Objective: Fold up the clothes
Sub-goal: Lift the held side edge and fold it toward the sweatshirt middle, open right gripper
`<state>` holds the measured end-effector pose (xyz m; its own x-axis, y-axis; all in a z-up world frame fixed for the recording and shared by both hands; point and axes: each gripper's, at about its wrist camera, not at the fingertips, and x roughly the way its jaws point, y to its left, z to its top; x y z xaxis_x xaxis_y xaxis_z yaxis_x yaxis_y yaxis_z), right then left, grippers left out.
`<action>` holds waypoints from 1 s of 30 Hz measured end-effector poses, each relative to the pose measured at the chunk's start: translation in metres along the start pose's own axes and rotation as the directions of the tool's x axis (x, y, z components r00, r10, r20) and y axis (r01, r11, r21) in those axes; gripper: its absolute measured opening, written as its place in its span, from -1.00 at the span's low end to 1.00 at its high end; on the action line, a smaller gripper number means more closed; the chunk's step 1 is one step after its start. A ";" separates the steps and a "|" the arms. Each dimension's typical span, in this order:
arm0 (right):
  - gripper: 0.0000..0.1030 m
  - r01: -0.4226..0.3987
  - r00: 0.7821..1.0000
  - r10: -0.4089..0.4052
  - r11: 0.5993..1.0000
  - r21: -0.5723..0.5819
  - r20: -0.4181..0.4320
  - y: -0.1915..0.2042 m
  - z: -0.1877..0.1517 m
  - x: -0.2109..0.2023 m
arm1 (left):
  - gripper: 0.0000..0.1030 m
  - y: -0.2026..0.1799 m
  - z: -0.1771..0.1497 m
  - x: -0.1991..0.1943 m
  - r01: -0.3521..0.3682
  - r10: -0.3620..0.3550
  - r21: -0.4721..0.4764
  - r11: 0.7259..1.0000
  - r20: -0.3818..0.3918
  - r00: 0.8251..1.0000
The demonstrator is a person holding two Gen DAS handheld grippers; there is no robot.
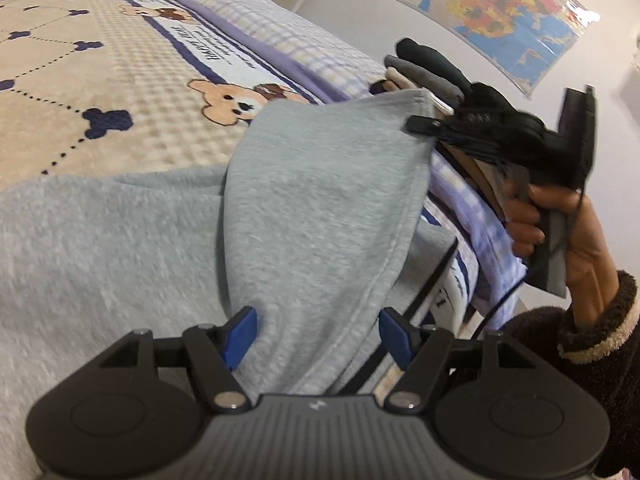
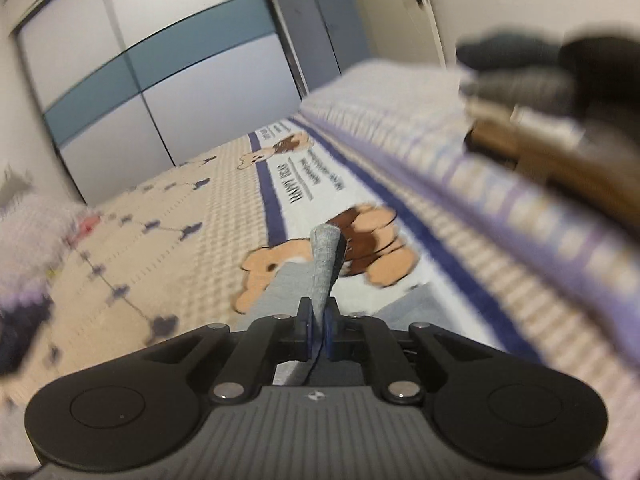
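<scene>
White walls and a coloured map (image 1: 496,16) frame a bed covered by a beige bear-print blanket (image 1: 100,92). Across this blanket a light grey garment (image 1: 120,248) is spread, one flap of it lifted off the bed. That flap's corner is clamped in the right gripper (image 1: 426,124), held by a hand (image 1: 560,224) in a fleecy sleeve; in the right wrist view its blue pads are seen pinched onto a thin fold of grey cloth. The left gripper (image 1: 318,334) is held with jaws apart (fabric lies between them, unpressed). A stack of folded clothes (image 1: 428,68) rests beyond.
</scene>
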<state>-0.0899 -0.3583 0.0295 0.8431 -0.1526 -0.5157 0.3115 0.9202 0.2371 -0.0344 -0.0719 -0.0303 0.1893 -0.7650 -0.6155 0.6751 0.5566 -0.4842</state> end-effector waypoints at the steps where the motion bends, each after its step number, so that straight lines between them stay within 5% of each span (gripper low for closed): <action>1: -0.87 0.024 1.000 -0.024 0.999 -0.038 0.001 0.000 -0.004 -0.008 | 0.34 -0.002 -0.001 0.000 0.005 -0.005 0.008 1.000 -0.005 1.000; 8: -0.87 0.141 0.985 -0.164 0.949 -0.283 -0.059 -0.010 -0.031 -0.033 | 0.35 -0.008 -0.006 0.004 0.027 -0.025 0.044 0.999 -0.042 0.999; 14: -0.86 0.140 0.920 -0.291 0.868 -0.477 -0.261 -0.021 -0.064 0.001 | 0.36 -0.008 -0.010 0.009 0.023 -0.019 0.050 0.998 -0.080 0.997; 18: -0.38 0.176 0.892 -0.365 0.824 -0.539 -0.267 -0.017 -0.067 0.010 | 0.36 -0.005 -0.011 0.008 0.024 -0.020 0.041 0.999 -0.087 0.996; 20: -0.13 0.206 0.894 -0.387 0.803 -0.559 -0.227 -0.016 -0.060 0.005 | 0.36 -0.005 -0.011 0.005 0.026 -0.022 0.044 0.999 -0.084 0.996; 26: 0.02 0.275 0.911 -0.386 0.831 -0.483 -0.147 -0.023 -0.029 -0.008 | 0.38 -0.003 -0.006 -0.014 0.009 -0.006 0.062 0.998 -0.045 0.999; 30: 0.06 0.177 0.953 -0.265 0.878 -0.444 -0.145 -0.006 -0.018 -0.004 | 0.38 0.013 0.001 -0.028 -0.055 0.055 0.002 0.998 0.006 0.998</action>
<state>-0.1031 -0.3565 0.0155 0.6579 -0.3369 -0.6735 0.2277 0.9415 -0.2486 -0.0305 -0.0435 -0.0188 0.2303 -0.7351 -0.6377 0.6652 0.5972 -0.4482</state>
